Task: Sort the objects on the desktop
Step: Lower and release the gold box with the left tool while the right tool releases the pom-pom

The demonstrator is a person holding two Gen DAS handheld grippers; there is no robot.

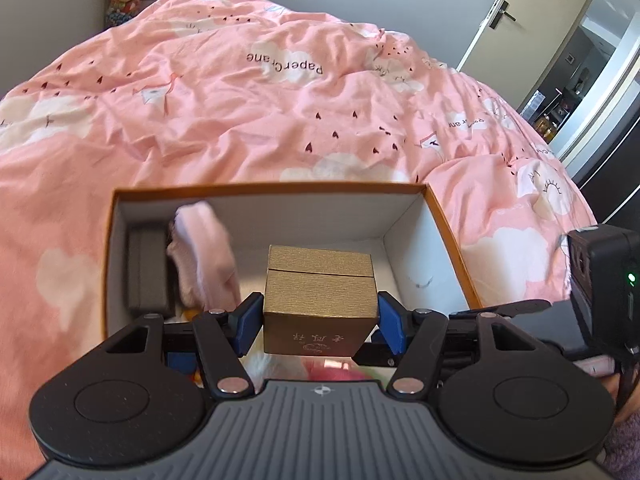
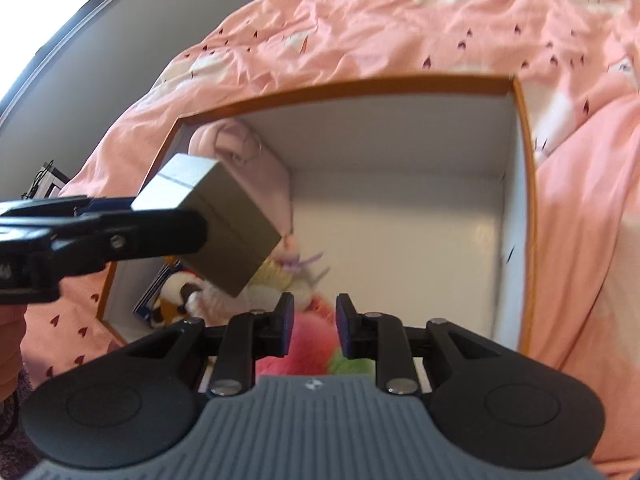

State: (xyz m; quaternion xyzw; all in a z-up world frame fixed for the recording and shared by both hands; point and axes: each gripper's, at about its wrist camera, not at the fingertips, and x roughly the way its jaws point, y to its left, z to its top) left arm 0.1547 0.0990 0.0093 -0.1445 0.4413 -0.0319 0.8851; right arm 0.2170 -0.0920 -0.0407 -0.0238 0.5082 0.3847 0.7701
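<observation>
My left hand-held gripper [image 1: 319,322] is clamped on a gold gift box [image 1: 320,300], blue pads pressed against its two sides, jaws set wide to fit it. The gold gift box is off the floor of the container, held up over the open orange-rimmed cardboard box [image 1: 450,236] that sits on the bed's pink quilt [image 1: 240,100]. From my right wrist view the gold gift box [image 2: 212,216] hangs tilted, at the left side of the orange-rimmed cardboard box [image 2: 524,184], over the toys there.

Inside the orange-rimmed cardboard box, left to right: a dark grey case [image 1: 146,268] stands against the left wall, a pale pink soft item [image 1: 204,256] just beside it, then the gold gift box in my grip, then bare white floor on the right half. Near the front wall a heap of plush toys [image 2: 288,276]: white-and-orange one on the left, yellow and purple bits, a pink-and-green fluffy one [image 2: 316,352] under my right fingers.

My right hand-held gripper [image 2: 315,330] is empty, jaws narrowed to a small gap with nothing pinched between the pads. It hovers over the front edge of the orange-rimmed cardboard box, above the fluffy toy; contact can't be told. The gold gift box is up and left of it, well apart.
</observation>
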